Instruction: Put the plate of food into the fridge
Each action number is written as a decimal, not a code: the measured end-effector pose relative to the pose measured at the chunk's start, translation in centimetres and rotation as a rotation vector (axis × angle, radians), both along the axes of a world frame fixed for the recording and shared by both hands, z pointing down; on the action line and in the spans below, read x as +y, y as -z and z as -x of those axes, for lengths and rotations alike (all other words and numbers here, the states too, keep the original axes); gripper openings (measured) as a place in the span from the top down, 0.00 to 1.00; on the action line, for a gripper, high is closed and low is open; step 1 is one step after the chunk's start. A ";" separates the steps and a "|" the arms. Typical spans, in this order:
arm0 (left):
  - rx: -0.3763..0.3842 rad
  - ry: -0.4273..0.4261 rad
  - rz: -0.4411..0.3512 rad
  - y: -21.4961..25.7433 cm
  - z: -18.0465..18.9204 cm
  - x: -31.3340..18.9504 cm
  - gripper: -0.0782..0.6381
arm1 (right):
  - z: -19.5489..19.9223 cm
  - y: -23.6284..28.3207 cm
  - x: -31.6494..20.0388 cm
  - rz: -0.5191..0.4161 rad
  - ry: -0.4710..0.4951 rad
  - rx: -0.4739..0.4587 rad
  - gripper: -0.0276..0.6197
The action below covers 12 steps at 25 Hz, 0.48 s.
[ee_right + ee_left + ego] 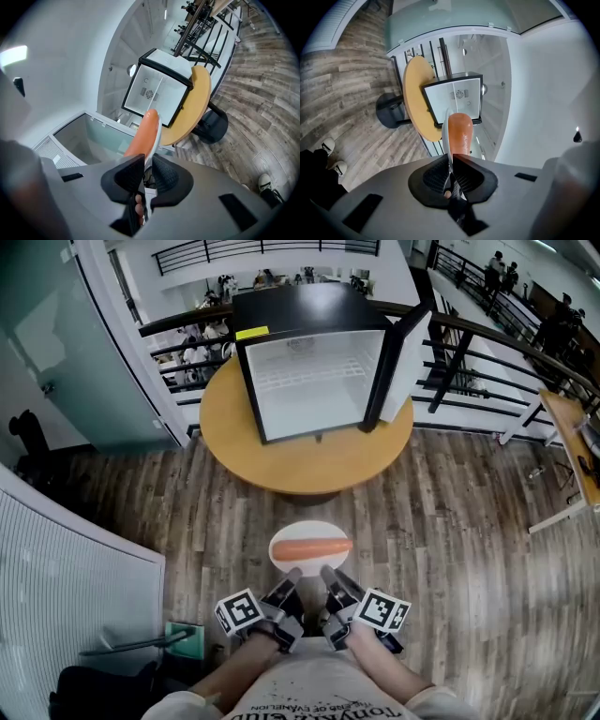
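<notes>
A round wooden table stands on a plank floor, just before a curved black railing. A frosted glass wall rises at left, with 1 white slatted panel nearer.

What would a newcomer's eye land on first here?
The white plate with an orange sausage, held low centre in the head view, its near rim clamped by the left gripper and right gripper. Ahead, a small black fridge stands door open, apparently empty, on a round wooden table.
</notes>
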<state>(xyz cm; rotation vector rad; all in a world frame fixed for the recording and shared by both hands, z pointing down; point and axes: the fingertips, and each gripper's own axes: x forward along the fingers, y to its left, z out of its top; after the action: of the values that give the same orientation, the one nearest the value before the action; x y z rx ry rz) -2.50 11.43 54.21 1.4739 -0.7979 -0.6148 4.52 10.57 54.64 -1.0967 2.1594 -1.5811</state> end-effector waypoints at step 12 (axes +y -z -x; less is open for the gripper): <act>-0.015 -0.031 0.032 -1.3 1.6 -1.3 0.84 | 1.4 -0.8 -1.3 0.024 -0.035 0.001 0.86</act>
<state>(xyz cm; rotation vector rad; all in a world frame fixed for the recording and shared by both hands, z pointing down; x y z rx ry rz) -4.08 10.08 55.51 1.4603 -0.7919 -0.5658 3.17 9.29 55.49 -1.1365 2.1159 -1.5956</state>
